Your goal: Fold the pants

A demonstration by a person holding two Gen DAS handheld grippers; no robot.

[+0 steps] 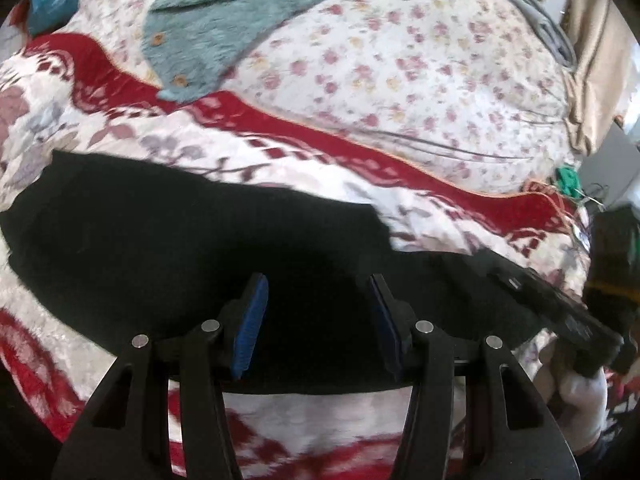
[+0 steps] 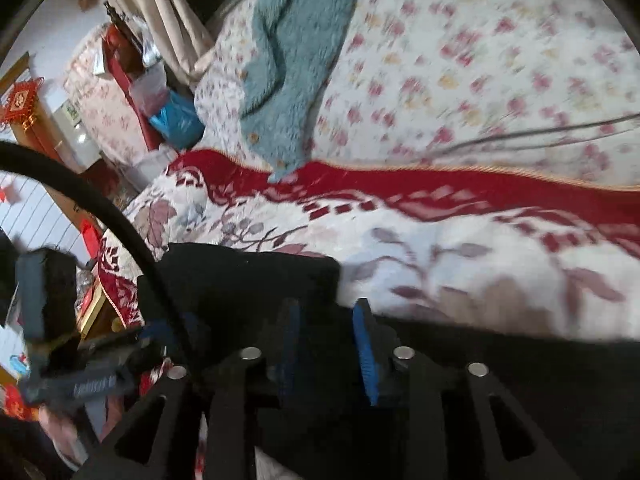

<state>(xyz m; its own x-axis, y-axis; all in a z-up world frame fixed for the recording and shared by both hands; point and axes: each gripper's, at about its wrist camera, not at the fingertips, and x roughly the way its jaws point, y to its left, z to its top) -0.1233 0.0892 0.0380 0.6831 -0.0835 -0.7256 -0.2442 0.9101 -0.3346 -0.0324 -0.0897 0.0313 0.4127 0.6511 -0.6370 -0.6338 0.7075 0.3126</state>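
Observation:
Black pants [image 1: 160, 240] lie flat across a red and white patterned blanket [image 1: 280, 148] on a bed. My left gripper [image 1: 318, 284] hangs over their near edge, its blue pads [image 1: 252, 320] wide apart and not pressing the cloth. The right gripper body [image 1: 560, 312] reaches in from the right, held by a white-gloved hand [image 1: 580, 396]. In the right wrist view, the right gripper [image 2: 328, 306] is open over the pants [image 2: 240, 272], with dark cloth showing behind the gap. The view is blurred, so I cannot tell whether the pads touch the cloth. The left gripper's body [image 2: 80, 384] sits low at the left.
A teal fluffy garment [image 1: 224, 24] [image 2: 288, 60] lies further back on the floral sheet [image 1: 400, 60]. A thin dark cable [image 1: 440, 144] crosses that sheet. A thick black cable [image 2: 100, 204] arcs past the bed's left edge, beyond which are a blue bag [image 2: 176, 120], boxes and a curtain [image 2: 160, 12].

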